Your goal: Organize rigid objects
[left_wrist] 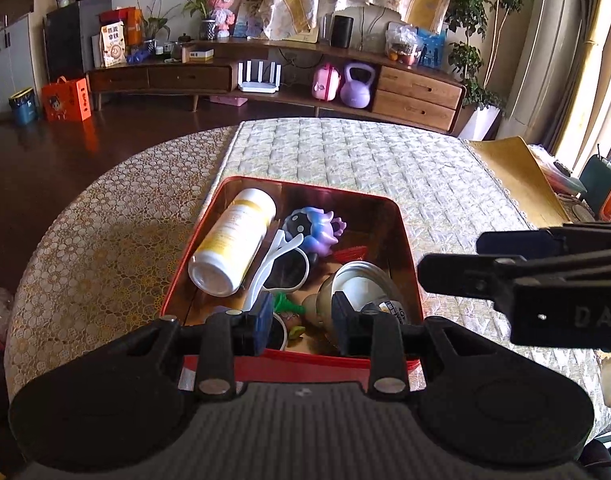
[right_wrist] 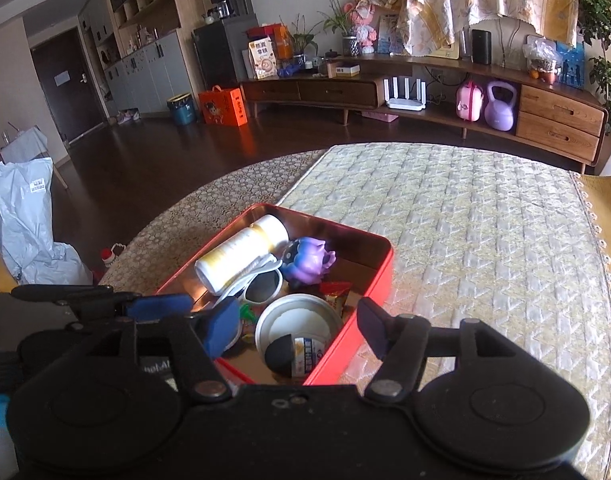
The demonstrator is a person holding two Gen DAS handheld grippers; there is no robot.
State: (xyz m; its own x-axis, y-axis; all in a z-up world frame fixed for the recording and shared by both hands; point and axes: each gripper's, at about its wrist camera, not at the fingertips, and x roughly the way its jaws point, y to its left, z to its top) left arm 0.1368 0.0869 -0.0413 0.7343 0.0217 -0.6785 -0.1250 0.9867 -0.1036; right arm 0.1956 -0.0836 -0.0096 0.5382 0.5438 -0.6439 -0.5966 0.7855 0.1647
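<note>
The red tin (left_wrist: 405, 240) sits on the quilted cloth (left_wrist: 385, 168) of the round table, and holds a white bottle (left_wrist: 233, 244) lying on its side, white sunglasses (left_wrist: 285, 268), a purple toy (left_wrist: 317, 232) and a round can (right_wrist: 297, 328). Smaller bits under the can are too jumbled to name. The left tongs (left_wrist: 301, 320) hang over the tin's near edge, jaws apart and empty, hiding that corner. The right tongs (right_wrist: 297, 328) gape wide above the can, holding nothing.

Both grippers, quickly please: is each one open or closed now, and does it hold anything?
Left gripper: open, holding nothing, poised over the near end of the red tin.
Right gripper: open, holding nothing, its fingers straddling the tin's right wall.
</note>
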